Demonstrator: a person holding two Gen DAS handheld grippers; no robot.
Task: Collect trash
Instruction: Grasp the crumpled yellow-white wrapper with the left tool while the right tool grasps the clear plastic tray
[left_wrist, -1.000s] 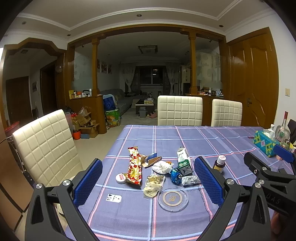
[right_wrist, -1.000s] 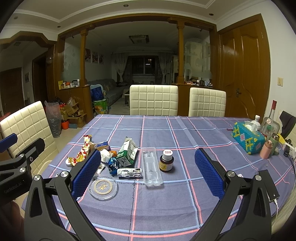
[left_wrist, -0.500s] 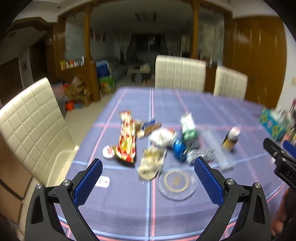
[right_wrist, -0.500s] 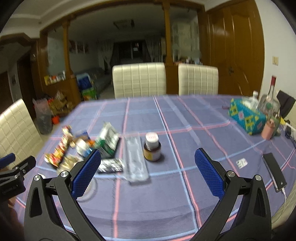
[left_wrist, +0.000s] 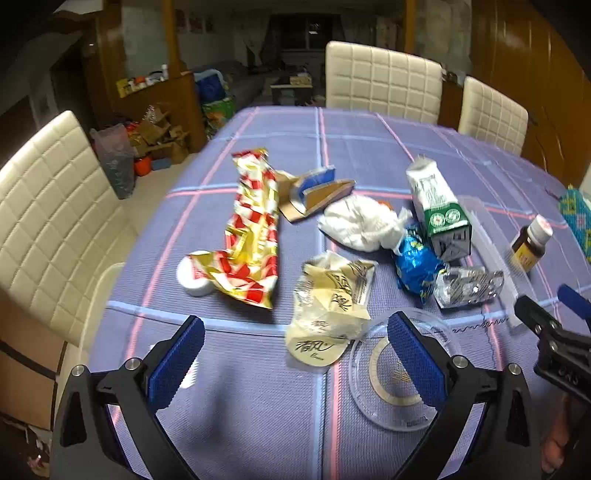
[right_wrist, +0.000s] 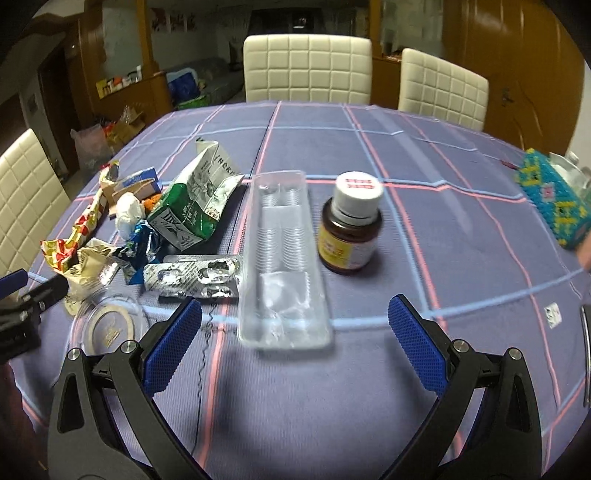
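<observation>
Both cameras now sit lower and closer to the litter than a second ago, tilted down at the table (left_wrist: 258, 406) instead of out across the room. That suggests the approach is under way, though nothing is picked up yet.

The left hand-held gripper (left_wrist: 295, 354) hangs with its jaws wide and empty just short of the cream wrapper (left_wrist: 332, 306) and the clear round lid (left_wrist: 399, 384). The right hand-held gripper (right_wrist: 295, 343) is likewise wide and empty, its fingers flanking the near end of the clear plastic tray (right_wrist: 282, 258) without touching it.

The trash lies in one loose cluster on the left half of the table. Counted: one red-and-gold snack wrapper (left_wrist: 253, 229), one cream wrapper, one torn cardboard box (left_wrist: 314, 190), one wad of white tissue (left_wrist: 360, 221), one green-and-white carton (left_wrist: 439, 210) on its side, one blue foil wrapper (left_wrist: 415, 266), one pill blister pack (right_wrist: 195, 277), one clear tray, one round lid, and one small white cap (left_wrist: 194, 275) tucked under the snack wrapper. One brown pill bottle (right_wrist: 351, 221) stands upright just beside the tray; whether it counts as trash is unclear. Three white chairs (left_wrist: 380, 77) stand around the table.
</observation>
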